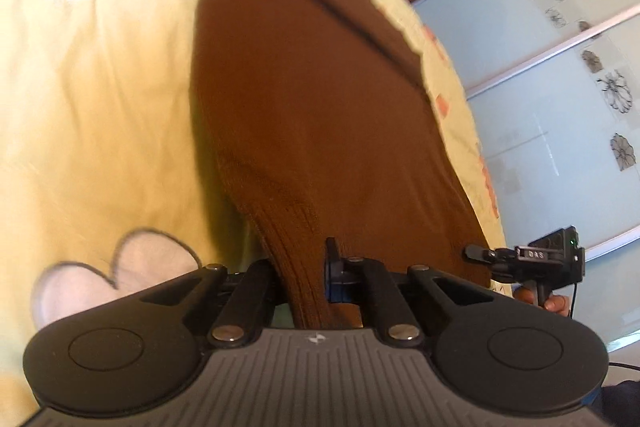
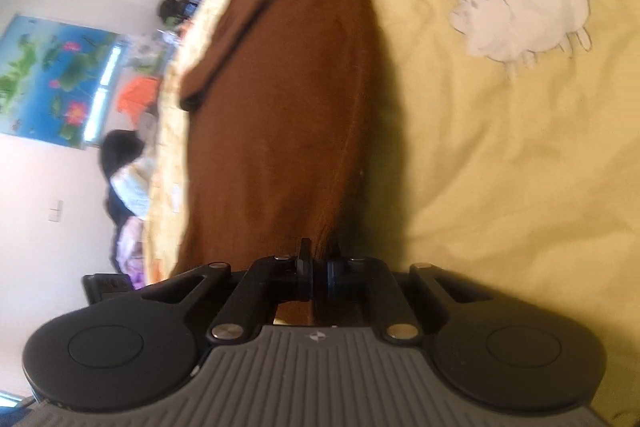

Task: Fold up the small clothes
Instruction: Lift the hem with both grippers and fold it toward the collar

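Brown knit garment (image 1: pixel 304 99) stretched long across the yellow bedspread (image 1: pixel 100 107), close to its scalloped edge (image 1: pixel 384 7). Left gripper (image 1: pixel 310 267) clenched on one ribbed end of the garment, the cloth pinched between both fingers and running away from the camera toward the far end of the bed. Right gripper (image 2: pixel 318 267) clamped likewise on the knit (image 2: pixel 280 107), its two pads pressed together with a fold of brown cloth between them. Garment lifted a little at each held end, sagging onto the bedspread (image 2: pixel 500 167) between; a narrow folded strip, perhaps a sleeve (image 2: pixel 224 39), lying along the side nearest the bed's edge. White sheep print (image 2: pixel 524 3) on the spread, well apart from the garment on the inner side. Pale heart print (image 1: pixel 120 271) just beside the left gripper, partly hidden behind its linkage. Right gripper (image 1: pixel 532 259) also visible from the left wrist view, small, past the bed's edge, in front of pale-blue sliding doors (image 1: pixel 540 87) with flower motifs. Lotus poster (image 2: pixel 52 79) on the wall beyond the bed's edge in the right wrist view, with blurred clutter near it.
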{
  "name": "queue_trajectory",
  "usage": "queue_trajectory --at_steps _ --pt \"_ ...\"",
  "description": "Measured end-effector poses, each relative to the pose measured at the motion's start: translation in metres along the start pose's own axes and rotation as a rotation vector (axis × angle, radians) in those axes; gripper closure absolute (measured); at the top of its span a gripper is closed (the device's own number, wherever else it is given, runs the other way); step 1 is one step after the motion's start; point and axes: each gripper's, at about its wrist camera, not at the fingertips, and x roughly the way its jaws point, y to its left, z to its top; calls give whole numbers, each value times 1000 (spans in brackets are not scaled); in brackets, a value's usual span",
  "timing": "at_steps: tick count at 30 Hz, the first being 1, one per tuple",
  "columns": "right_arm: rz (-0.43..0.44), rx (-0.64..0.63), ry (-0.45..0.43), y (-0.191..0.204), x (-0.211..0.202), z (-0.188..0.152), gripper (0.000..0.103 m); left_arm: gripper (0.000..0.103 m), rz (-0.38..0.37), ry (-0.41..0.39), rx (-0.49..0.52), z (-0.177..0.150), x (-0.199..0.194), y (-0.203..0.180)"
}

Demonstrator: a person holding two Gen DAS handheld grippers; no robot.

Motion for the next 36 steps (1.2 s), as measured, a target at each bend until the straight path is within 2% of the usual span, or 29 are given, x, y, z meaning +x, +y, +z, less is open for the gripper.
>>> queue_trajectory --at_steps 1,2,4,5,6,8,9,10,11,12,13,14,15,16,17,18,20,23,26,28,30,32,36 --pt "-5 -22 -18 5 -7 -2 90 98 8 -17 24 0 -8 -3" --pt "-20 -35 -18 4 -10 -4 90 98 49 -14 42 -1 -11 -4" --pt "-82 -9 -1 -11 -9 -6 90 98 120 35 52 -5 -2 4" --pt "-89 20 3 -20 -8 -6 90 98 133 46 37 -7 3 10" --pt "-67 40 8 -24 -7 -5 90 98 114 28 17 -8 3 13" --pt "-51 56 19 -22 -4 -6 83 96 109 26 5 -7 4 11" --pt "-44 45 22 -19 -3 -6 70 92 103 33 6 -7 6 10" --pt "-18 36 20 -18 -4 -5 53 87 86 34 -2 -6 7 11" --pt "6 35 13 -16 -4 -4 44 83 61 33 -17 -6 8 14" --pt "16 36 6 -15 -3 -2 33 72 26 33 -43 -4 11 16" --pt "13 34 3 -14 -2 0 33 62 -6 32 -71 -2 13 18" --pt "10 34 1 -14 1 2 35 61 -24 29 -90 0 15 19" --pt "-10 31 9 -14 5 3 51 62 -22 27 -89 0 16 18" --pt "-50 21 36 -14 10 4 84 67 -15 26 -74 0 16 15" --pt "-81 0 53 -13 13 5 92 78 11 26 -56 0 16 13" --pt "-72 -20 47 -12 13 4 91 98 54 34 -33 1 19 7" --pt "-61 -34 29 -8 9 4 91 98 75 27 -17 2 15 3" --pt "29 -39 -28 1 -1 12 91 98 7 -28 -16 18 3 -4" --pt "94 -79 -79 20 0 41 91 98 -76 -121 16 54 -6 -19" --pt "145 -90 -120 29 5 71 91 98 -113 -174 54 85 -3 -29" --pt "187 -87 -172 33 13 107 91 98 -115 -211 99 120 6 -37" --pt "191 -85 -222 34 24 147 91 98 -97 -252 128 156 20 -41" --pt "186 -8 -300 22 51 225 91 98 -55 -324 100 231 57 -40"
